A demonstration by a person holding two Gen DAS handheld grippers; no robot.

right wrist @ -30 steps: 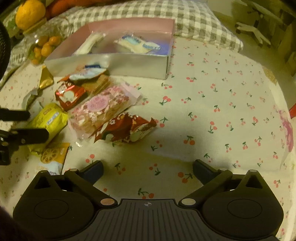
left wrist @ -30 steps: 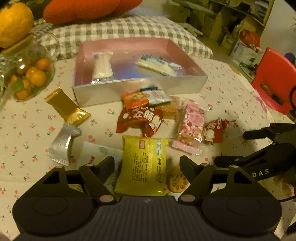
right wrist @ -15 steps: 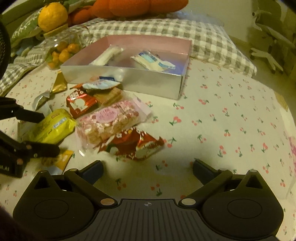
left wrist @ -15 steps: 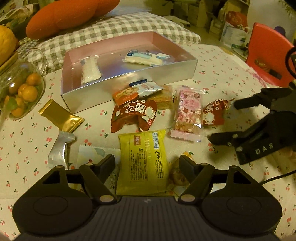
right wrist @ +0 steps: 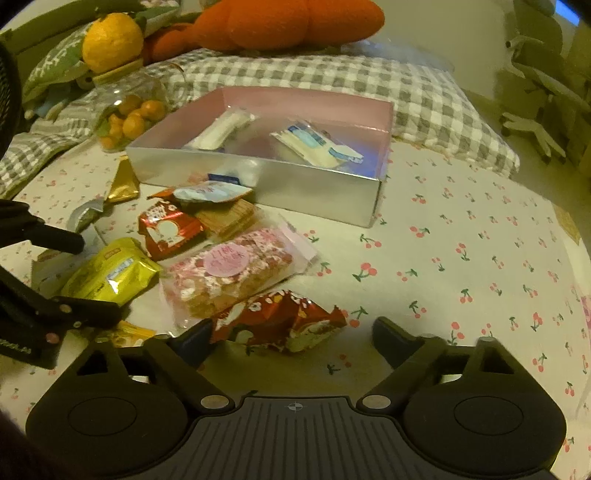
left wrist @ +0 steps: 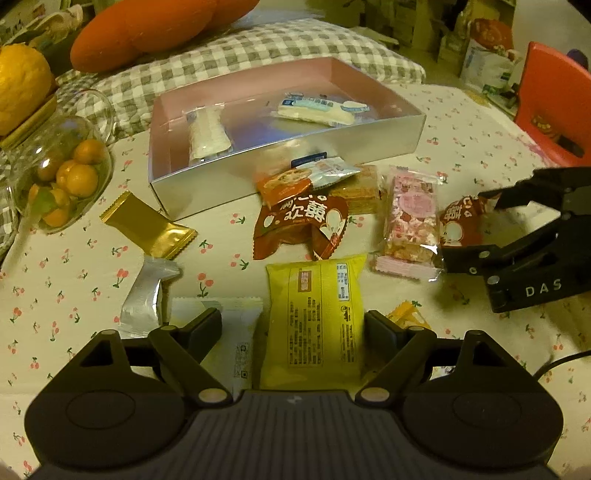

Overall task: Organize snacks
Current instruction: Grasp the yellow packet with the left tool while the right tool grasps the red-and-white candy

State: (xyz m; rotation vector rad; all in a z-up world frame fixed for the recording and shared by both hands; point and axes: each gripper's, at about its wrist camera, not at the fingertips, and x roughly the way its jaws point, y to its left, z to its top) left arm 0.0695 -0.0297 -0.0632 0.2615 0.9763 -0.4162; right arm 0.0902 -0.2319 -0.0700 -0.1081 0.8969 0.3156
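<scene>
Pink nougat bar (right wrist: 236, 273) beside red packet (right wrist: 280, 325)

A glass jar (left wrist: 55, 173) of small oranges sits beside a checked cushion (left wrist: 236, 55) under an orange plush (left wrist: 147, 29).

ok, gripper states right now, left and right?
Left gripper: open, straddling the yellow snack packet, jaws just widening.
Right gripper: open around the red foil snack wrapper, jaws just closing.
</scene>
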